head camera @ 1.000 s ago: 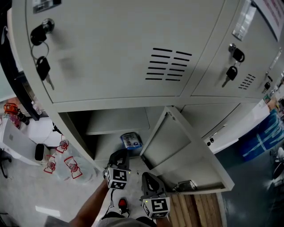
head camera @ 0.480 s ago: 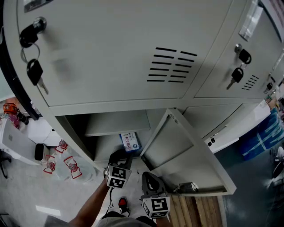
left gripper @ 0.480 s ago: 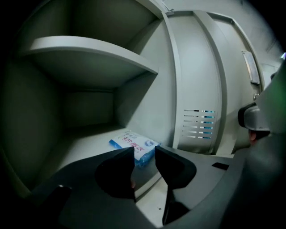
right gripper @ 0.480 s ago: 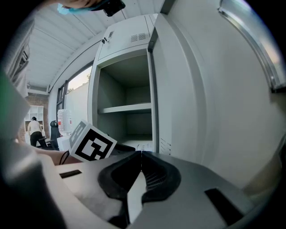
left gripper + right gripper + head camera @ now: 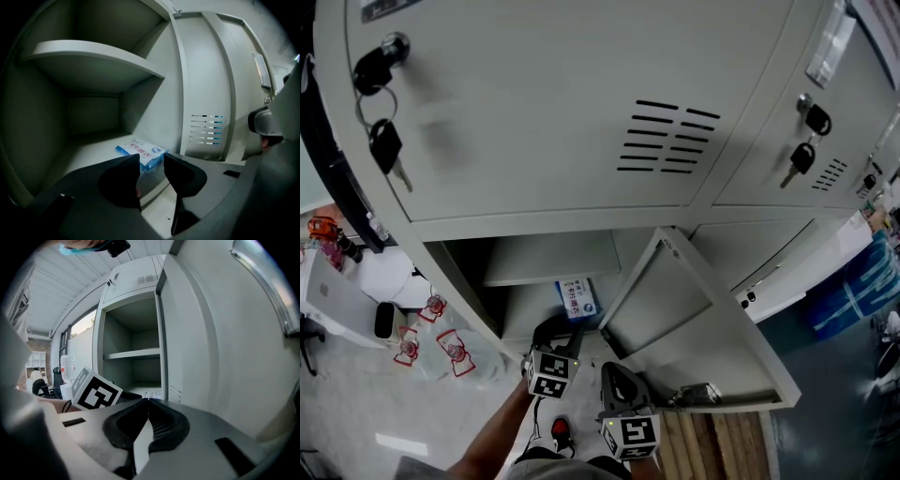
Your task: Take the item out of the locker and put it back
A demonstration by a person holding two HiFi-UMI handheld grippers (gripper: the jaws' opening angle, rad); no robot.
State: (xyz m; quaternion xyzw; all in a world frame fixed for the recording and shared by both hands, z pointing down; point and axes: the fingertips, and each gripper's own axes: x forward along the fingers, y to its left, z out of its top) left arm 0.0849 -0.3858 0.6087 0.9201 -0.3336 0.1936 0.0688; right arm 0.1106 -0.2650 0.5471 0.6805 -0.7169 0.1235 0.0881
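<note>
Grey steel lockers [image 5: 581, 112] fill the head view. One lower compartment [image 5: 469, 272] stands open, and its door [image 5: 694, 328] is swung out toward the lower right of the frame. One shelf [image 5: 548, 258] divides the compartment. Under it a single blue-white packet [image 5: 578, 299] lies flat on the compartment floor, toward the right side, with free room to its left and behind it. The left gripper [image 5: 563, 330] is at the front edge with its jaws spread; they have just been opening and pinch nothing, and the packet lies just ahead of the tips. The right gripper [image 5: 617, 375] is outside, near the door's edge, with its jaws pressed together and empty.
</note>
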